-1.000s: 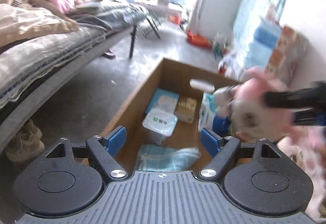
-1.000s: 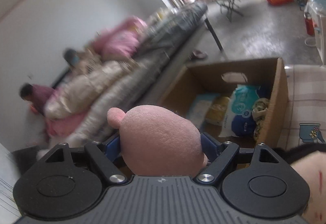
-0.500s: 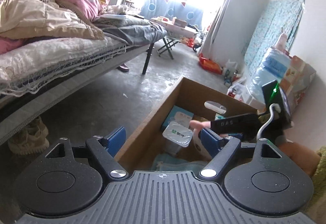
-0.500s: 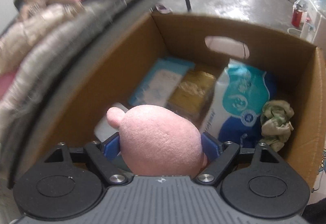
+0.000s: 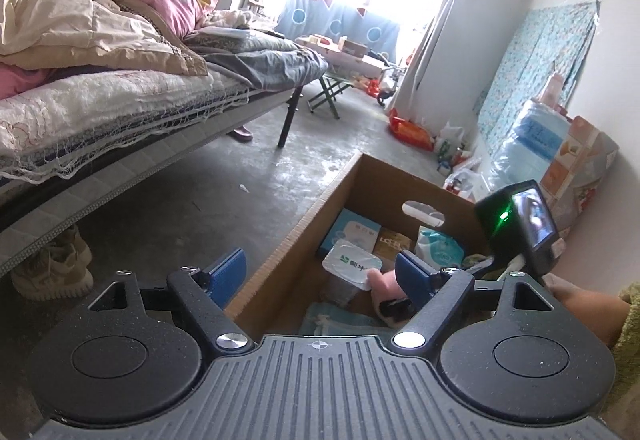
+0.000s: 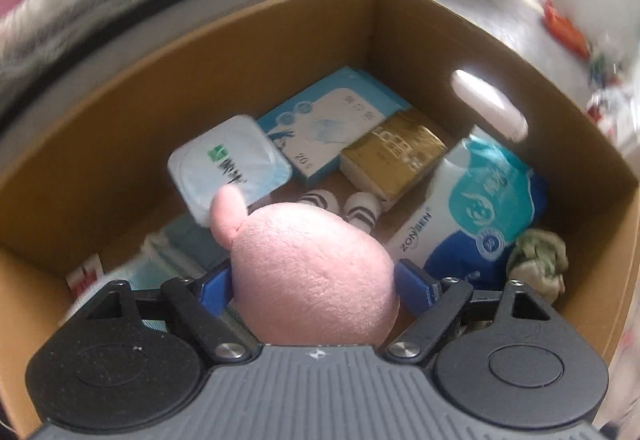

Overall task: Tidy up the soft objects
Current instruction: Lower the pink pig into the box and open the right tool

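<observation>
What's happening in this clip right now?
A person is packing soft things into a cardboard box on the floor. The right gripper holds a pink plush toy between its fingers, down inside the box above tissue packs and a wipes pouch already there. The toy is not yet set down. The left gripper hovers open and empty at the box's near edge.

Pink plush toy (image 6: 316, 272) over open box (image 6: 420, 28)
</observation>
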